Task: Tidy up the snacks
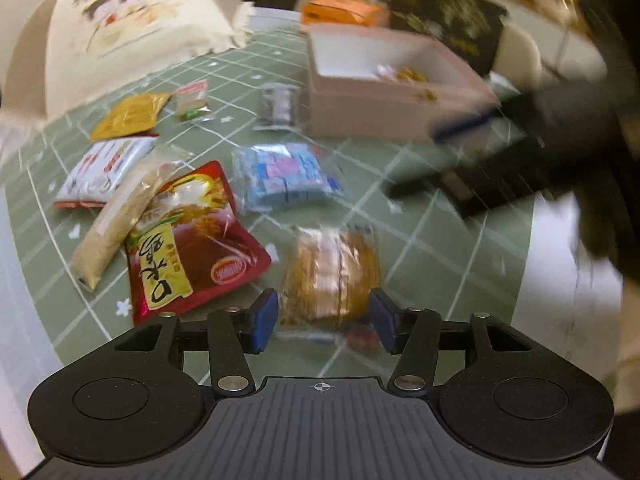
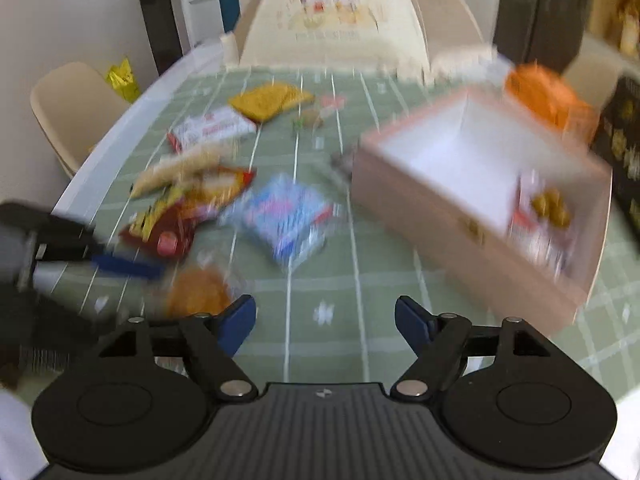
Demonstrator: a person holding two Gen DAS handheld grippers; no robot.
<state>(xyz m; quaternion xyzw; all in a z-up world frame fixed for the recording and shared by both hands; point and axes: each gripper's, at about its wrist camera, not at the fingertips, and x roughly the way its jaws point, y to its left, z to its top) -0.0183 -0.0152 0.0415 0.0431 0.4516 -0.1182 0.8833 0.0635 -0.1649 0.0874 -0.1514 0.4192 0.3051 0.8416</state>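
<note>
Between my left jaws sits a clear-wrapped pack of golden-brown biscuits, lying flat on the green grid-patterned table. The blue pads stand off either side of the wrapper, so I read these jaws as released around it, not yet squeezing (the blur makes the exact gap hard to judge). I have them straddling its near end because that pack looks like my next pick.

Beyond the left jaws and to their left lies a loose heap: a red foil pouch with a yellow label, a long tan sleeve of crackers propped across it, a white-and-red packet and a gold foil sachet. Straight ahead is a blue-and-pink bag of small wrapped sweets. They lie scattered, I judge, because they are yet to be sorted.

Ahead and to the right of the right jaws stands the open pale pink cardboard box, where the snacks belong; one packet with yellow pieces already lies in its near corner. The right jaws are released and empty, with only bare table between them. I take it they are free to fetch another snack.
</note>
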